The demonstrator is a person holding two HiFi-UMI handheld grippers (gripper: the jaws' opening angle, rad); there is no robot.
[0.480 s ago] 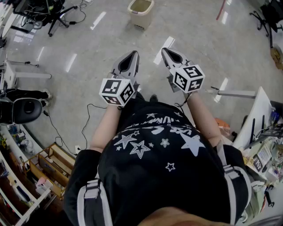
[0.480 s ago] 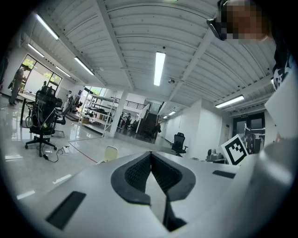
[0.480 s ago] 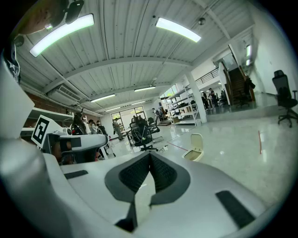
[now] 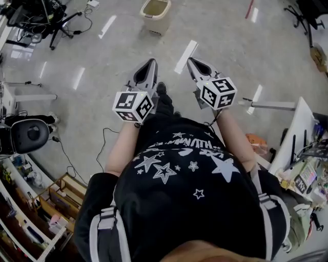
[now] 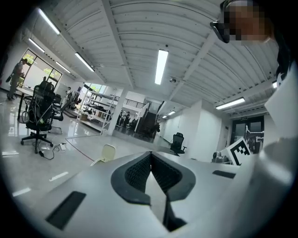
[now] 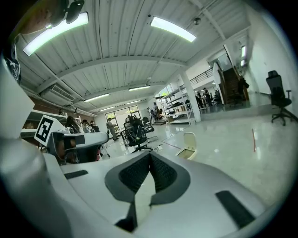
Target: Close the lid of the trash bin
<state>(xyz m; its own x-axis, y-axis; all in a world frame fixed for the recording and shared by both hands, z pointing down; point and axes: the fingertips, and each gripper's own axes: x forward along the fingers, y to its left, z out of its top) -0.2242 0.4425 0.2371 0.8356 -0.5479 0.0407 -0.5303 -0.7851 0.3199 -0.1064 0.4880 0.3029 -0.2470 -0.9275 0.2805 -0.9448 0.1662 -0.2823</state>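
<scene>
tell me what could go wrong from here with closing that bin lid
The trash bin stands far ahead on the floor; a black cable lies by the person's left and could trip them on the way.
The floor looks glossy, so the bin may slide or tip when its raised lid is pushed.
The left gripper and right gripper are both shut; closed fingers could skid off the lid.
</scene>
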